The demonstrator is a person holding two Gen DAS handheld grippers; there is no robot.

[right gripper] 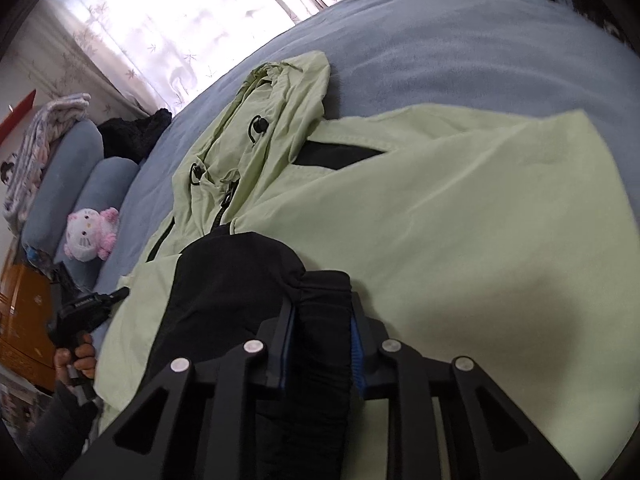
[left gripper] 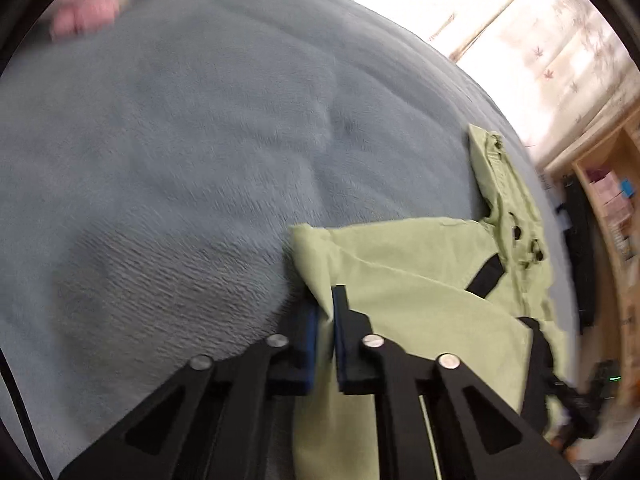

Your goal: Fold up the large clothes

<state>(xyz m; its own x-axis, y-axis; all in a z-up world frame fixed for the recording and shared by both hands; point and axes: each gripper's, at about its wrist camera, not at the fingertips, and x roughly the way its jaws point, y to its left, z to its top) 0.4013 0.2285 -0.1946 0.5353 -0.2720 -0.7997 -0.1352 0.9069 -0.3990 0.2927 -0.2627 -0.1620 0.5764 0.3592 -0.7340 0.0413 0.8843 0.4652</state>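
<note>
A pale green hooded jacket point(right gripper: 420, 208) lies spread on a grey-blue bedcover point(left gripper: 180, 152), filling the centre and right of the right wrist frame. At lower centre of the left wrist frame, the left gripper point(left gripper: 325, 320) is clamped on a fold of the jacket's green edge. At lower centre of the right wrist frame, the right gripper point(right gripper: 320, 320) pinches the jacket's black cuff point(right gripper: 320, 344) between its 2 jaws.

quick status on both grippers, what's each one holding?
Left gripper: closed, fingers pinching the edge of the light green jacket.
Right gripper: closed on the jacket's black cuff.
</note>
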